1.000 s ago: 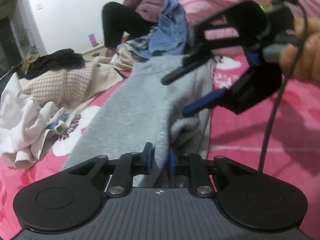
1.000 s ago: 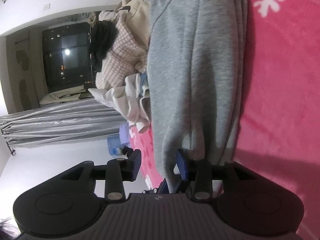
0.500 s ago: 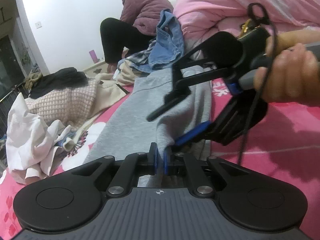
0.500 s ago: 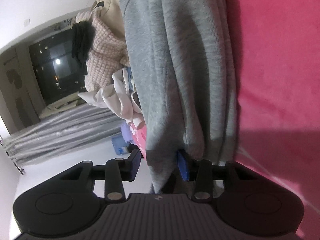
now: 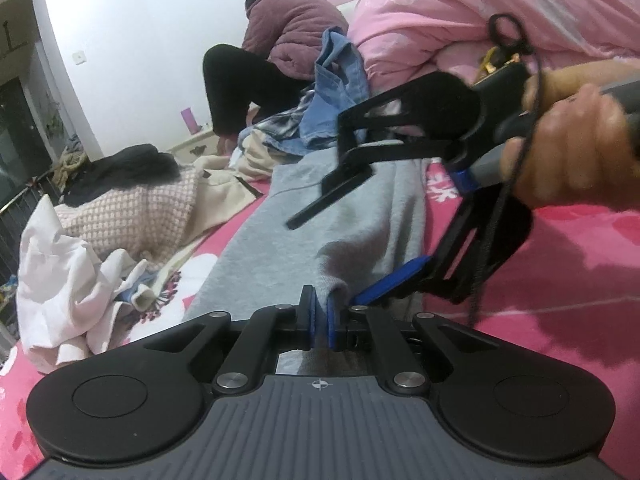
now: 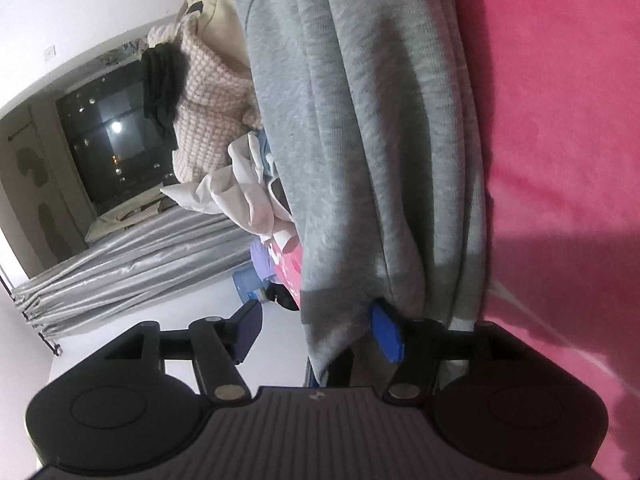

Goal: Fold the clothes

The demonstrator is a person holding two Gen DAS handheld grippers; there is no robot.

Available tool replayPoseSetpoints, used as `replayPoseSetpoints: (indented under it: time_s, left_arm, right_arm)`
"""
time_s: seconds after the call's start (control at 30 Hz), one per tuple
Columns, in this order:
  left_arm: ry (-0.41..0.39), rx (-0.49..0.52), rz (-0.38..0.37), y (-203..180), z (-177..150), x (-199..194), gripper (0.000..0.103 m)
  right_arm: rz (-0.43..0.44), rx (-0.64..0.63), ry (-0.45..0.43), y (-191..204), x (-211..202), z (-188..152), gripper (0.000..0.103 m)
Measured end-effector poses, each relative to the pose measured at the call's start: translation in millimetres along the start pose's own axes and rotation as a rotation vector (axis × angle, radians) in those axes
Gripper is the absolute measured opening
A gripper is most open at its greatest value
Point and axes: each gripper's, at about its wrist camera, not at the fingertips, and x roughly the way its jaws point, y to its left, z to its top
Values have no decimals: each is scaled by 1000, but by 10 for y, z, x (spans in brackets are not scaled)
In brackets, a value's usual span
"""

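A grey sweatshirt [image 5: 280,240] lies lengthwise on the pink bedspread [image 5: 560,320]. My left gripper [image 5: 320,320] is shut on the near edge of the grey fabric, which is pinched between its blue pads. My right gripper [image 5: 322,262], held by a hand [image 5: 568,152], hovers just beyond it and is rolled on its side. In the right wrist view the right gripper [image 6: 316,332] has its jaws opening. The sweatshirt [image 6: 360,120] hem hangs between them against one blue pad [image 6: 386,334], and the other pad stands clear of the cloth.
Loose clothes are piled to the left: a white garment [image 5: 60,272], a pink checked knit [image 5: 136,216] and a black garment [image 5: 128,168]. Denim [image 5: 340,92] and a pink quilt [image 5: 460,12] lie at the far end, where a person [image 5: 280,40] sits bent over.
My left jaws have closed onto the sweatshirt edge. The right gripper has come down close beside the left one, rolled, and spread its jaws wider around the grey hem.
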Motion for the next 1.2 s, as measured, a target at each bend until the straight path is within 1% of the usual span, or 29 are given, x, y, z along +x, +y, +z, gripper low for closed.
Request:
replayPoseSetpoints:
  time_s: [0.07,0.13,0.23,0.27,0.3,0.37,0.4,0.43,0.47,0.57,0.63,0.7,0.77,0.83,0.97,1.07,1.1,1.2]
  left_arm:
    - [4,5,-12,-26,-9,0,4]
    - [14,-1,-33,-29,-34,5,4]
    - [42,-44,-66,11,-92,33,4]
    - [48,-48,-69,13,-111,38,4]
    - [54,-52,-73,15,-130,43,4]
    - [60,-37,-74,0,-162,47,4]
    - [67,-31,-78,-7,-174,54,4]
    - [83,-29,-88,-11,-194,76,4]
    - [100,-31,-97,-17,-219,103,4]
    - [130,-23,-120,-63,-287,147,4]
    - [142,-26,-136,-84,-312,143,5]
    - [169,-43,-164,-82,-342,133,6]
    - [186,-52,-184,-80,-374,107,6]
    - [191,-53,-190,-69,-390,24,6]
    - [193,-123,-217,48,-366,-182,8]
    - [107,-214,-175,199,-284,-321,10]
    - [101,-240,-156,234,-275,-282,10]
    - [122,-295,-105,295,-297,-93,10]
  right_arm:
    - [6,-13,2,18,55,19,63]
    - [8,-39,-2,47,90,27,58]
    - [16,-108,-27,68,64,17,34]
    - [32,-142,-31,70,47,12,21]
    - [55,-185,-35,77,25,6,16]
    - [88,-302,-33,121,-28,-6,14]
    - [92,-380,-25,148,-53,-5,11]
    - [74,-431,-27,143,-80,17,8]
    - [48,-449,-34,111,-106,54,6]
    - [-31,-489,-52,49,-185,125,4]
    - [-103,-550,-58,76,-206,109,3]
    - [-154,-556,-63,60,-209,111,2]
    - [-179,-548,-71,51,-223,102,2]
    - [-205,-569,-78,100,-234,54,2]
    - [-264,-648,-78,219,-272,-34,4]
    - [-279,-663,-77,225,-301,-45,5]
    - [-284,-663,-79,227,-315,-53,5]
    - [-297,-666,-85,232,-358,-74,7]
